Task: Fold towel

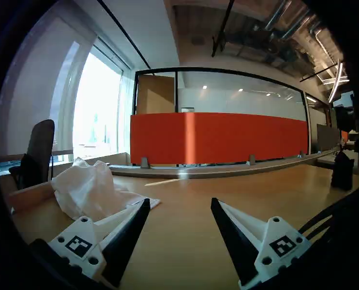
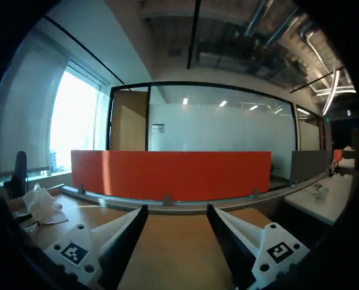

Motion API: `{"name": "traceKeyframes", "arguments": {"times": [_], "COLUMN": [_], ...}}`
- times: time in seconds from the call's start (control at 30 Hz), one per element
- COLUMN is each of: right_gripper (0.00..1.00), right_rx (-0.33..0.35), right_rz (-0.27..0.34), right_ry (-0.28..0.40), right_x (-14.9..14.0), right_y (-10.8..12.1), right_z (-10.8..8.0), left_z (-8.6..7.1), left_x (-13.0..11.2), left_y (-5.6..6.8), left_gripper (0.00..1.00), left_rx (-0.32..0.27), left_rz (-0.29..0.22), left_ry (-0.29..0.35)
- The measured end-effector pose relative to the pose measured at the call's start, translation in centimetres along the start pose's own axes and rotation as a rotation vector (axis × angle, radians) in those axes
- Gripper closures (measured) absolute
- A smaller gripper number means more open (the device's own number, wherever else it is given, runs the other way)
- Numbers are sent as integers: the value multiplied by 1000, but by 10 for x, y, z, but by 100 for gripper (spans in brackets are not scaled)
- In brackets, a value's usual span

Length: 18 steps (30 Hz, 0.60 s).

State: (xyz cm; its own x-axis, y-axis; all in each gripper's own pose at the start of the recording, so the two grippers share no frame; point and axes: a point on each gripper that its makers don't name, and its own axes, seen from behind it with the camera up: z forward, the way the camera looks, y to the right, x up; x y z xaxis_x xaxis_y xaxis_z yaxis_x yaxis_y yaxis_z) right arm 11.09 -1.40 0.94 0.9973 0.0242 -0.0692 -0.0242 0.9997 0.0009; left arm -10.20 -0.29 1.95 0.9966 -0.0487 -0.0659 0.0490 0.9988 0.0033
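The right gripper [image 2: 176, 208] has two pointy black and white fingers. They are spread wide apart, and there is nothing between them. Under them is a smooth brown wooden table [image 2: 179, 256]. Far off on the left side of the table lies a crumpled white cloth towel [image 2: 41, 205], all bunched up in a heap. A long orange wall panel [image 2: 170, 174] stands along the back edge of the table. A big bright window [image 2: 73, 125] is on the left, with a tall black chair back [image 2: 19, 179] near it. A white desk [image 2: 324, 195] is on the right.
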Motion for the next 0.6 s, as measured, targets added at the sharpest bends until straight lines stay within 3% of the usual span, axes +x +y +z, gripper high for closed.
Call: {"name": "traceKeyframes", "arguments": {"times": [0.3,0.6], "right_gripper": [6,6], "right_rx": [-42,-52], "right_rz": [-23,-1], "right_ry": [41,61], "right_x": [6,-20], "right_y": [31,49], "right_z": [2,7], "left_z": [1,1], "left_x": [-1,-2], "left_y": [0,1], "left_gripper": [7,7], "left_rx": [0,0], "left_rz": [1,1], "left_ry": [0,0]}}
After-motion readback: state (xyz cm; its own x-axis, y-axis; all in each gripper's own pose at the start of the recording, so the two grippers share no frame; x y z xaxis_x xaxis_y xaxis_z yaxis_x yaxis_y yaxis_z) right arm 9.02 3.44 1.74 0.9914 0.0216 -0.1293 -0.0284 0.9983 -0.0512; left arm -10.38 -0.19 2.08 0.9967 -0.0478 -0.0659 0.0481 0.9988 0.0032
